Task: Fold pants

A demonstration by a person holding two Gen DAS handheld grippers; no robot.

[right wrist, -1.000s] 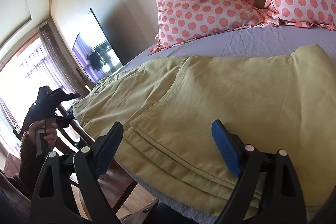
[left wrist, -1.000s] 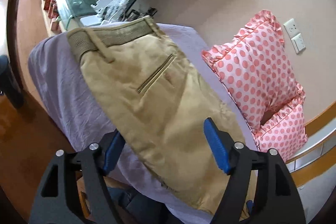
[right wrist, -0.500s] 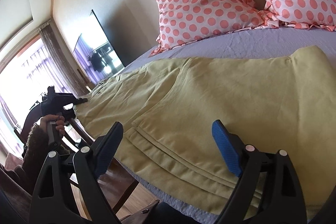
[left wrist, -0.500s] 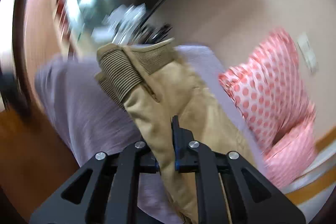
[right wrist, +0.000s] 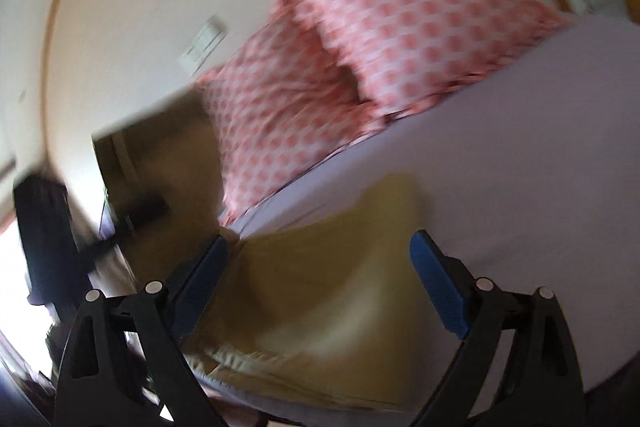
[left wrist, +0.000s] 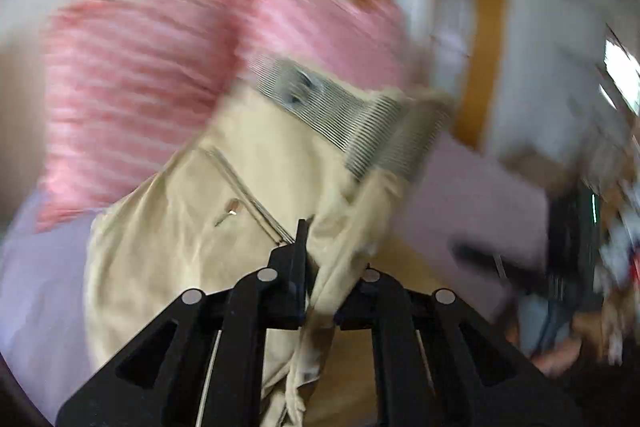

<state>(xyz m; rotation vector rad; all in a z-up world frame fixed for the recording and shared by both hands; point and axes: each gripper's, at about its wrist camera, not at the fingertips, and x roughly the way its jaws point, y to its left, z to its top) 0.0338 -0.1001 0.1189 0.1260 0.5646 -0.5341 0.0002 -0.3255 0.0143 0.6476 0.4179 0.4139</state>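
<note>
The tan pants [left wrist: 248, 187] hang lifted in the left wrist view, striped waistband [left wrist: 360, 123] at the top. My left gripper [left wrist: 320, 247] is shut on the pants' edge and holds the waist end up off the bed. In the right wrist view the rest of the pants [right wrist: 320, 267] lies on the lilac bed sheet [right wrist: 520, 167]. My right gripper [right wrist: 320, 275] is open, its blue pads on either side above the cloth. Both views are motion-blurred.
Two pink polka-dot pillows [right wrist: 380, 39] lean against the wall at the head of the bed, also in the left wrist view [left wrist: 160, 87]. A wooden frame [left wrist: 488, 27] stands at the right. The bed's near edge [right wrist: 280, 399] runs below my right gripper.
My left gripper closed on the pants' edge and swung the waist end up toward the pillows. My right gripper moved and turned, staying open over the cloth.
</note>
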